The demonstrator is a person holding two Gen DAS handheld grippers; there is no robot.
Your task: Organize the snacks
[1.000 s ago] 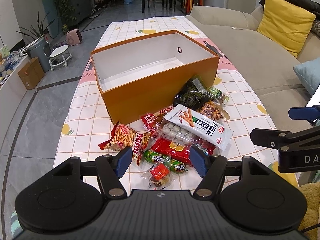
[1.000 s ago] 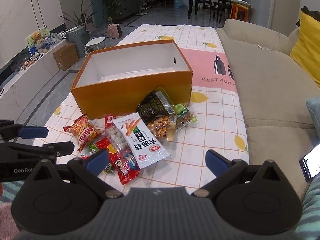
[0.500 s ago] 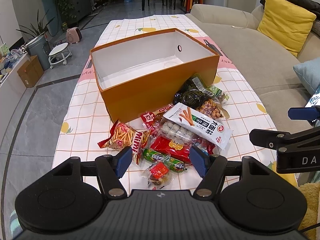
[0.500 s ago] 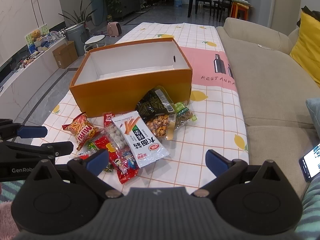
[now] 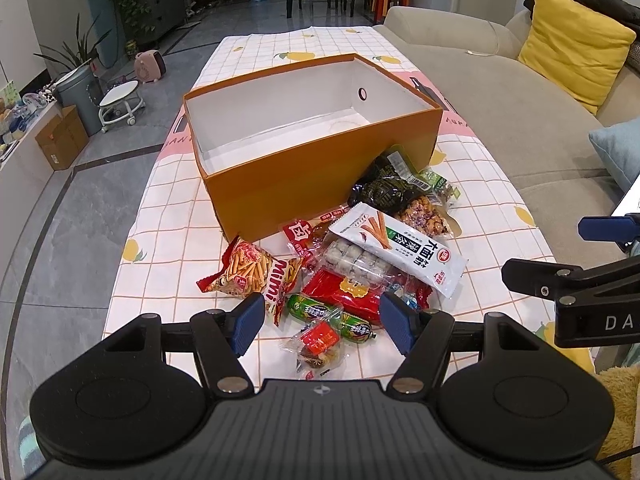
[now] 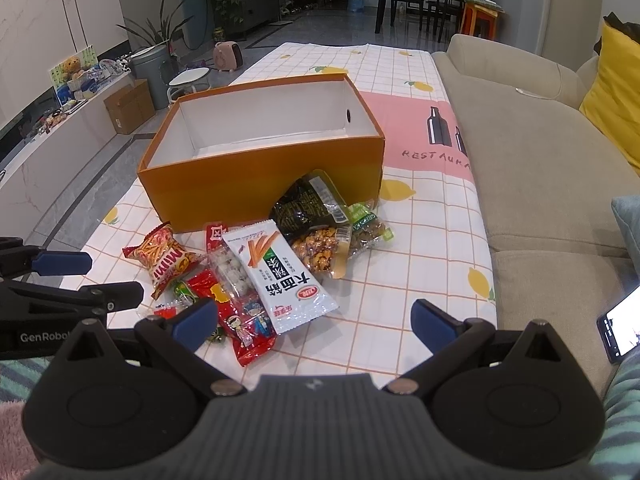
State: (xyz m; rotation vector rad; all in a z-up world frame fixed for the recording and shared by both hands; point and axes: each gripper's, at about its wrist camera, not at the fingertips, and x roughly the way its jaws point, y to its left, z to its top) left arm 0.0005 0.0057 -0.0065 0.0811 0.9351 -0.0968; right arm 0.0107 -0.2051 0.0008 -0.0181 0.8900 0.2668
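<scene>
Snacks lie heaped on the checked counter point(image 5: 168, 240) just in front of an orange box point(image 5: 320, 168), whose white inside shows nothing yet. Left tool point(image 5: 322, 318) hovers over the near edge of the pile, its jaws spread wide and gripping nothing, a small red-labelled packet point(image 5: 318, 344) and a green sausage stick point(image 5: 330, 314) between its blue pads. Right tool point(image 6: 316, 322) hangs just as empty and open even wider beside the white noodle-stick pack point(image 6: 280, 276).

A clean first pick probably means taking one loose item from the top or edge — the small packet looks the easiest — and closing on its body, not its crinkly seal, before lifting it over the box's near wall.

Much stays unclear: wrappers overlap, so what lies beneath the red pouch point(image 5: 348, 290) cannot be told, and the tool bodies hide the counter's near edge — the box floor is only partly visible.
</scene>
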